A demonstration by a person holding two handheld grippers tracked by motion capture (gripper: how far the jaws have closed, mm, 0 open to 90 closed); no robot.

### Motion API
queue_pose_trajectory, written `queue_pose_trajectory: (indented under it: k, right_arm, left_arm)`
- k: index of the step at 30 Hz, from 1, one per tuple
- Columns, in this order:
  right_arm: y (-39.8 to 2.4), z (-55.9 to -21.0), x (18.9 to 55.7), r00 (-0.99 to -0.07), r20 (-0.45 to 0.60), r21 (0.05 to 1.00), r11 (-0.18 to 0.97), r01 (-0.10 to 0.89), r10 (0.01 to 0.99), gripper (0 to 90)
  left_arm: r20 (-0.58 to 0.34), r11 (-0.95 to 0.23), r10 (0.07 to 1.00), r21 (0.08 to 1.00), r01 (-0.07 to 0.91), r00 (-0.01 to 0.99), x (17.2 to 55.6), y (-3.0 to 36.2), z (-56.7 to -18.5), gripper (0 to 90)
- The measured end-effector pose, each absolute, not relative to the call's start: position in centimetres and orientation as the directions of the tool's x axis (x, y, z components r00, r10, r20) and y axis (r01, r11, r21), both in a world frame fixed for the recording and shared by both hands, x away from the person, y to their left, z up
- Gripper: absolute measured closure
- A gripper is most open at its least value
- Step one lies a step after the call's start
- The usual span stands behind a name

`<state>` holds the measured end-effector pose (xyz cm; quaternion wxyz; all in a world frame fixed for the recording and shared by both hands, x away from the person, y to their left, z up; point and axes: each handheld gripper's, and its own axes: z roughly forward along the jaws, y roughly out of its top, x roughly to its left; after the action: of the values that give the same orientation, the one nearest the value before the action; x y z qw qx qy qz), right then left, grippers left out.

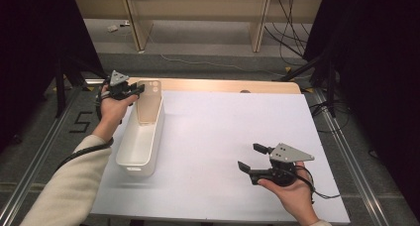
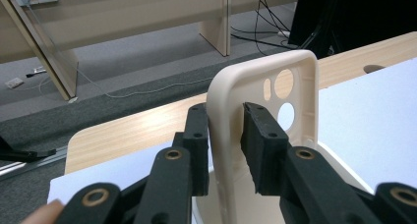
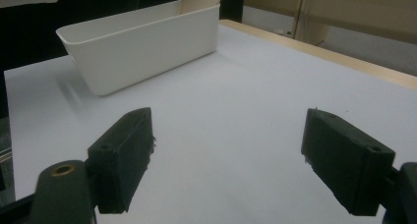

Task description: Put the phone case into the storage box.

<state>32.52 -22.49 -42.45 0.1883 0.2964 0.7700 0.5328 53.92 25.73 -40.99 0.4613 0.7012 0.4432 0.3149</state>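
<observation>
A beige phone case [image 1: 148, 102] stands upright in the far end of a white bin [image 1: 130, 145], its camera holes at the top. My left gripper [image 1: 136, 89] reaches in from the left at the bin's far end. In the left gripper view its jaws sit on either side of one side wall of the phone case [image 2: 295, 62], and my left gripper [image 2: 223, 118] looks shut on that wall with both pads against it. My right gripper [image 1: 247, 156] rests open over the white mat at the near right. Nothing lies between the jaws of my right gripper [image 3: 226, 155].
The white mat [image 1: 223, 132] covers a wooden table [image 1: 223, 85] whose far edge shows behind it. The bin [image 3: 147, 52] lies lengthwise along the mat's left side. Beyond the table are floor cables and wooden furniture legs; dark stands flank both sides.
</observation>
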Motion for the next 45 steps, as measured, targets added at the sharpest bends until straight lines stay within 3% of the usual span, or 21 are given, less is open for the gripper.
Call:
queue_pose_trajectory:
  k: [25, 33, 39, 45]
  right_arm:
    - [-22.4, -42.6, 32.5, -0.758, 0.057, 0.929, 0.242, 0.278, 0.65, 21.0]
    - [-22.4, -42.5, 32.6, -0.753, 0.053, 0.932, 0.238, 0.273, 0.656, 20.9]
    - [-22.6, -42.3, 32.6, -0.744, 0.038, 0.933, 0.243, 0.266, 0.668, 20.9]
    - [-22.7, -42.3, 32.6, -0.743, 0.033, 0.933, 0.246, 0.262, 0.669, 20.7]
  left_arm:
    - [0.055, -0.21, 0.92, 0.906, 0.368, 0.389, 54.2, 26.1, -41.2, 64.9]
    - [-0.014, -0.147, 0.924, 0.91, 0.387, 0.383, 53.6, 26.4, -40.7, 46.3]
    - [-0.067, -0.097, 0.922, 0.915, 0.392, 0.382, 52.5, 26.7, -39.8, 23.5]
    - [-0.054, -0.099, 0.925, 0.921, 0.376, 0.377, 51.3, 27.0, -39.1, 14.4]
